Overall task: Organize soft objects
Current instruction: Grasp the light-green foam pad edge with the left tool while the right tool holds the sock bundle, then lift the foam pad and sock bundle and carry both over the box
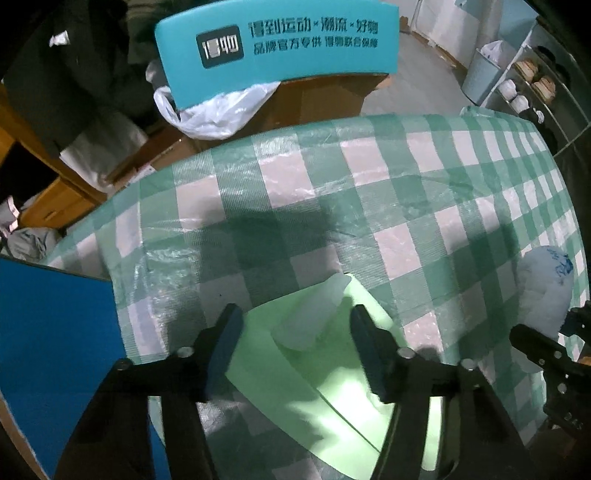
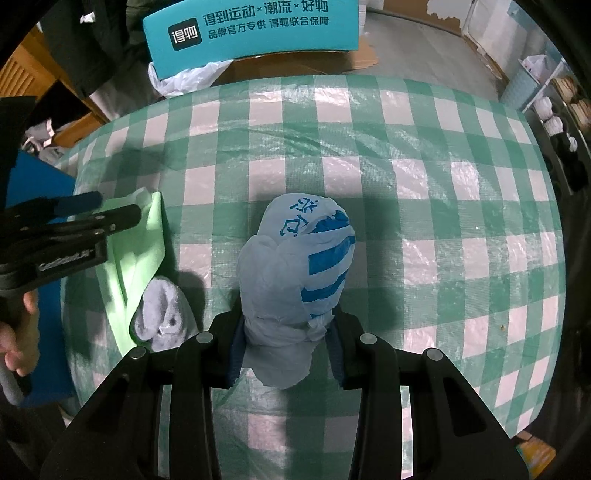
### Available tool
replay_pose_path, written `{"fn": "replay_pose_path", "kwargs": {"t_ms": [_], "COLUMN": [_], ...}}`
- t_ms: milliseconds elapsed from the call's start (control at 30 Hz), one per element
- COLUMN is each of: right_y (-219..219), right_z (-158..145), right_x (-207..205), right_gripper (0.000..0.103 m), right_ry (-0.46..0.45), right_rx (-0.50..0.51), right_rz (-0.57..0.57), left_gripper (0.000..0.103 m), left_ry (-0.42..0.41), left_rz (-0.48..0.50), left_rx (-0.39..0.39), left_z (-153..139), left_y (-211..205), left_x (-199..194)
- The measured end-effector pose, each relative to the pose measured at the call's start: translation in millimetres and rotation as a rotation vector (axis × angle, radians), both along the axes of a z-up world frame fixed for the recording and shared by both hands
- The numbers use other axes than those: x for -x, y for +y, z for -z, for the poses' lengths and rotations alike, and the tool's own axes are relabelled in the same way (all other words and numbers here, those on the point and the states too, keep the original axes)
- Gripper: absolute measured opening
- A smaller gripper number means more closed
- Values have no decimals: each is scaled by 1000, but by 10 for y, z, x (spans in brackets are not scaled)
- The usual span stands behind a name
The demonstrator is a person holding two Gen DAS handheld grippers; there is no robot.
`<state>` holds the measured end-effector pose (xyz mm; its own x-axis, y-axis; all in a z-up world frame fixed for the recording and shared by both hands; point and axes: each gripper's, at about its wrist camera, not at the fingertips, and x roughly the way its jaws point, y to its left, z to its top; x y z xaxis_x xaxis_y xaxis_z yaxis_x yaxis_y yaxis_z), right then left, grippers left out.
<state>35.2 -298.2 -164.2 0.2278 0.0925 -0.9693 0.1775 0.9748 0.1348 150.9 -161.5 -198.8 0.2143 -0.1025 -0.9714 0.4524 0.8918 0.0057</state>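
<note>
Far left in the right wrist view, the left gripper (image 2: 114, 208) comes in from the table's left edge, and its black body has pale lettering that's too blurry for me to read properly. A bare hand (image 2: 18, 332) is wrapped round its handle. From its own camera the left gripper (image 1: 295, 332) has its jaws spread wide with nothing clamped. It hangs over a light green cloth (image 1: 314, 369) with a pale rolled-up thing (image 1: 314, 314) lying between the fingers but touching neither, as far as I can tell.

That green cloth (image 2: 140, 251) sits near the left edge of the table (image 2: 406, 184), which has a green and white checked plastic cover. A grey fluffy sock or towel bundle (image 2: 166, 317) lies on the cloth's near end.

Middle of the table: the right gripper (image 2: 286, 332) is squeezed onto the knotted end of a white plastic bag bundle (image 2: 295, 266) with blue stripes and blue Chinese characters I can't make out. The bundle pokes forward away from the fingers.

Behind the far edge there's a teal box (image 2: 251, 33) with the 得物 logo and "得到运动×潮流×好物 / 品牌官方专供 得物联合保障". It stands on a brown carton (image 1: 325, 99) with a loose white bag (image 1: 214, 110).
</note>
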Motion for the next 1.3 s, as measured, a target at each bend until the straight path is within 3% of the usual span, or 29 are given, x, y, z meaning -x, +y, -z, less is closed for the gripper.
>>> {"fn": "replay_pose_path", "kwargs": {"t_ms": [100,267,433,900,1300], "right_y": [11,36,42,66,155], "right_z": [-4,-3,-6,-93,-354], "right_x": [4,-4,-9,1,76], "right_gripper": [36,36,36,36,36], "right_ry": [2,5,5,-9,-52], "right_rx": [-1,-2,-1,5,38], "right_rz": [-4,-8,-7,-15,-46], "left_gripper": [52,32,19,17,15], "left_ry": [4,9,-5,-43,-102], "left_rz": [-7,9,20,34,55], "left_rx": [16,30,40,76,52], "left_z": [-8,-11,-66,-345,-628], "left_y": [15,-2,-20,4,13], "left_x": [-13,-30,-16,39,240]}}
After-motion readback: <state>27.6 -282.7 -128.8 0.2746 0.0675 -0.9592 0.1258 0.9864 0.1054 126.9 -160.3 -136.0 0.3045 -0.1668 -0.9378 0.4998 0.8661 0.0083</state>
